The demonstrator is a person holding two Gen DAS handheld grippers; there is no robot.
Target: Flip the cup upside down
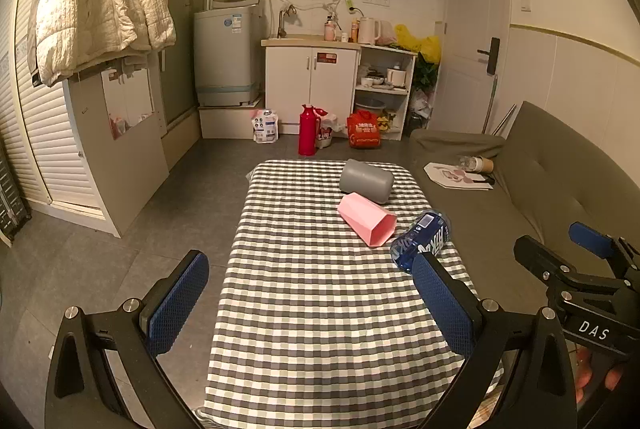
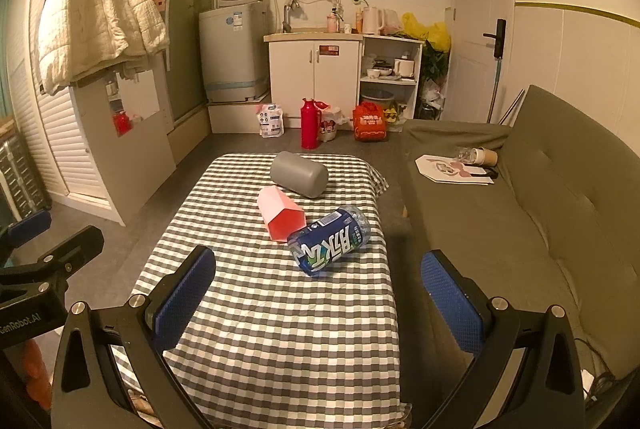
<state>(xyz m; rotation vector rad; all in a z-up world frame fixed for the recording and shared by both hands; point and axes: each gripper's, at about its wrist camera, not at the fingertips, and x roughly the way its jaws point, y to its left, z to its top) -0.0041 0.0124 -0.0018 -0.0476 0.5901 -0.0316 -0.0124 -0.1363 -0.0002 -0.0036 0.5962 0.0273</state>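
A pink faceted cup [image 1: 367, 219] lies on its side on the checked tablecloth [image 1: 312, 309], mouth toward me; it also shows in the right wrist view [image 2: 280, 215]. A grey cup [image 1: 367, 181] lies on its side just behind it, also in the right wrist view [image 2: 300, 174]. A blue-labelled plastic bottle [image 1: 420, 241] lies beside the pink cup, near the table's right edge [image 2: 330, 247]. My left gripper [image 1: 310, 303] is open and empty over the near table. My right gripper [image 2: 318, 303] is open and empty, short of the bottle.
A grey sofa [image 2: 520, 209] runs along the table's right side, with paper and a paper cup [image 2: 486, 157] on it. A red thermos [image 2: 310, 125] and bags stand on the floor beyond the table. Cabinets and a washing machine [image 1: 226, 57] line the back wall.
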